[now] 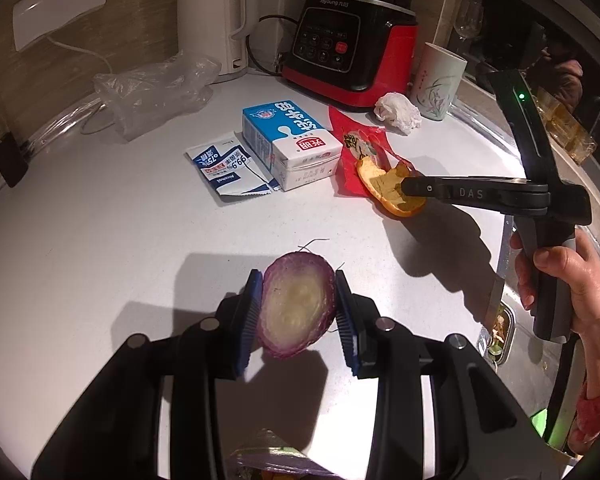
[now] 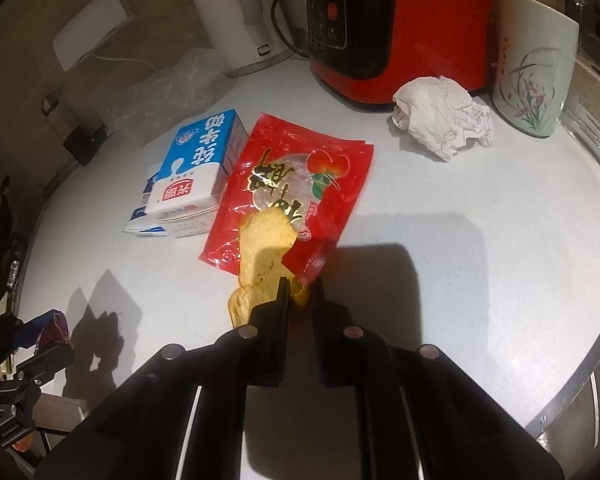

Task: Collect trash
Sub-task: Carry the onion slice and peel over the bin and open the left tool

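Observation:
My left gripper (image 1: 299, 312) is shut on a cut purple onion half (image 1: 298, 304) and holds it above the white counter (image 1: 100, 220). My right gripper (image 2: 302, 292) is shut on an orange peel (image 2: 260, 252), also seen in the left wrist view (image 1: 384, 188), beside a red snack wrapper (image 2: 296, 184). A blue-and-white milk carton (image 1: 288, 140) lies on a torn wipe sachet (image 1: 228, 168). A crumpled white tissue (image 2: 444, 116) lies near the red appliance.
A red and black Joyoung blender base (image 1: 352, 48), a white kettle (image 1: 212, 12) and a floral cup (image 2: 536, 68) stand at the back. A clear plastic bag (image 1: 152, 88) lies back left. A metal rim (image 2: 596, 320) borders the counter on the right.

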`<state>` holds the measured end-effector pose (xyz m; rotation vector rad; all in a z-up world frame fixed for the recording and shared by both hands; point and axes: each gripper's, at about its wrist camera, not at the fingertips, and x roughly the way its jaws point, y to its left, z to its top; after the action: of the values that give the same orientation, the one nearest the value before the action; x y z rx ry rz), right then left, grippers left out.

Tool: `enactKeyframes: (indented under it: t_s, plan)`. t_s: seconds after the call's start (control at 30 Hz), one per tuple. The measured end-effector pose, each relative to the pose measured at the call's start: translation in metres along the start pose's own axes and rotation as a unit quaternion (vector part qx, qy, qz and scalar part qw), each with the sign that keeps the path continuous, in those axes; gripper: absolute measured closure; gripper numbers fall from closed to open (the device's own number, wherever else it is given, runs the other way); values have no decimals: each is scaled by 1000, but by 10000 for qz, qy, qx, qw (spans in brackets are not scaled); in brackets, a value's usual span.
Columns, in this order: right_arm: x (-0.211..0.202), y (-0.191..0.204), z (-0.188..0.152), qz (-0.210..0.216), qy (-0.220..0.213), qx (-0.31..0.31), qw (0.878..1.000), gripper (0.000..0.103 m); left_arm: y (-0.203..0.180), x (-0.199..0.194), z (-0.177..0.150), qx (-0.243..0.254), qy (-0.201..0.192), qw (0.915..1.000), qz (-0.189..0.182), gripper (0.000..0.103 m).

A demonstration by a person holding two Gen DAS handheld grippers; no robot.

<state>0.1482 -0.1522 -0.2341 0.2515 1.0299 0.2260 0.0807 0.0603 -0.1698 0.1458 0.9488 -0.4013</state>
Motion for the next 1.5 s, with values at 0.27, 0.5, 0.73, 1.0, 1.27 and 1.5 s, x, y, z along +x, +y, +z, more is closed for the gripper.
enactKeyframes:
  t_s: [0.27, 0.5, 0.73, 1.0, 1.27, 1.5]
  plan:
    - [-38, 13, -17, 19, -209, 67, 9998, 93, 3, -27, -17, 114, -78, 9998, -128, 68]
    - [-88, 49, -53, 194, -401, 70, 9990, 93, 6, -58, -43, 369, -69, 9988, -323, 68]
    - [-129, 114, -116, 256, -376, -178, 9988, 93, 10, -97, -90, 809, 80, 9945, -657, 68]
    - [-151, 168, -195, 128, -175, -16, 9998, 93, 21, -121, -165, 1269, 505, 9856, -993, 68]
    - [-157, 198, -237, -130, -87, 208, 9997, 93, 38, -89, -232, 1494, 1093, 9775, -1009, 68]
    - [-159, 221, -249, -298, -51, 211, 9993, 93, 49, -55, -260, 1558, 1378, 9727, -1031, 67]
